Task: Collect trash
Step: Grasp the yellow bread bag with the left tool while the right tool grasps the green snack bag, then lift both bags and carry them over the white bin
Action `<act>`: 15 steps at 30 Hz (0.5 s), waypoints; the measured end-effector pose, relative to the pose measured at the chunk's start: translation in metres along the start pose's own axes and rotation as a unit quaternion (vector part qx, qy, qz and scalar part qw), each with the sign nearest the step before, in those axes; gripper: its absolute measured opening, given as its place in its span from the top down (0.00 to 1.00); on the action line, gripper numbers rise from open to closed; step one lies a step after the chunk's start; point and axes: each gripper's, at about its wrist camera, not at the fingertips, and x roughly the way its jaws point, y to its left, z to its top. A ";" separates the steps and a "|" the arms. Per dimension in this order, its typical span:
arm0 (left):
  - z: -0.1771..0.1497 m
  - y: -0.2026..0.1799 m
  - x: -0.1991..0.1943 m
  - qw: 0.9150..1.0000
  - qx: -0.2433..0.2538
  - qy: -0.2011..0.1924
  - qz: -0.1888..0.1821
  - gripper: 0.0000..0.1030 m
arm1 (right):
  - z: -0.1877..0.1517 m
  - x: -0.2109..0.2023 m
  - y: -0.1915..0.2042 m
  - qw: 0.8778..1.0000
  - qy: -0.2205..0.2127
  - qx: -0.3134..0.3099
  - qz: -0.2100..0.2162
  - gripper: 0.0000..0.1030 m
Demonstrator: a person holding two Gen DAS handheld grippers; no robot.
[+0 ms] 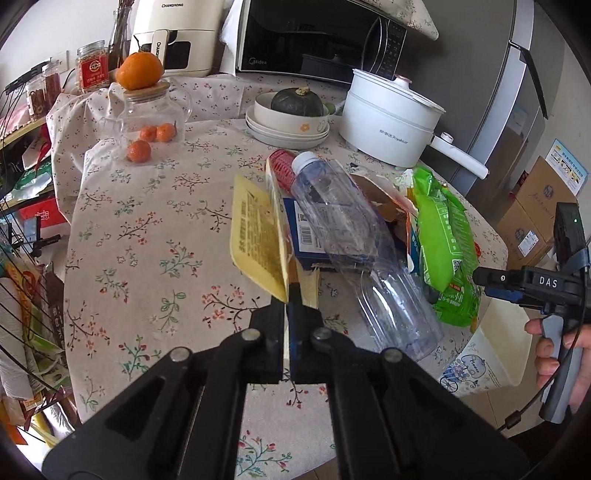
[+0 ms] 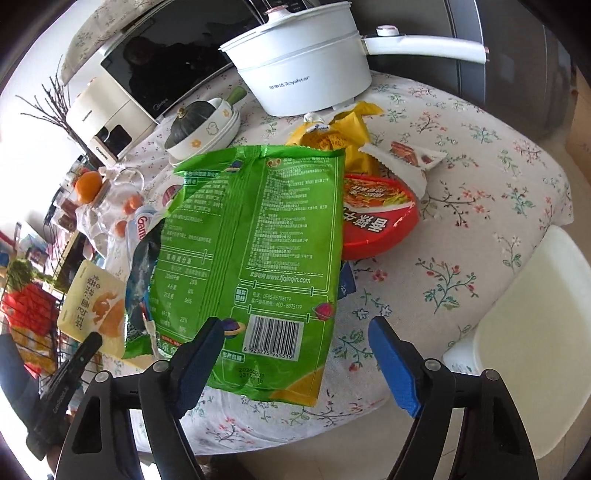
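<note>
My left gripper (image 1: 291, 295) is shut on a yellow snack packet (image 1: 255, 236) and holds it upright above the floral tablecloth; the packet also shows in the right wrist view (image 2: 94, 306). Beside it lie a clear plastic bottle (image 1: 354, 240), a blue box (image 1: 306, 236) and a green snack bag (image 1: 443, 240). My right gripper (image 2: 299, 350) is open, its jaws on either side of the near end of the green bag (image 2: 255, 240), not touching it. A red noodle cup (image 2: 376, 218), a yellow wrapper (image 2: 343, 136) and a white wafer wrapper (image 2: 402, 155) lie behind the bag.
A white electric pot (image 1: 388, 114), stacked bowls with a squash (image 1: 291, 118), a glass jar with oranges (image 1: 147, 114), a microwave (image 1: 314, 33) and an air fryer (image 1: 173, 33) stand at the back. A white bin (image 2: 528, 328) stands at the table's right edge. A wire rack (image 1: 22, 258) is left.
</note>
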 end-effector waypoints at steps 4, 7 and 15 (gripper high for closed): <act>-0.003 0.009 -0.003 1.000 -0.003 0.004 -0.005 0.98 | 0.003 0.010 -0.007 0.999 0.001 0.029 0.028 0.33; -0.002 0.014 -0.006 1.000 -0.007 0.005 -0.010 0.98 | 0.005 0.012 -0.010 0.998 0.001 0.045 0.051 0.47; 0.000 0.014 -0.016 1.000 -0.013 0.002 -0.023 0.98 | 0.010 0.004 -0.011 0.995 0.000 0.050 0.084 0.96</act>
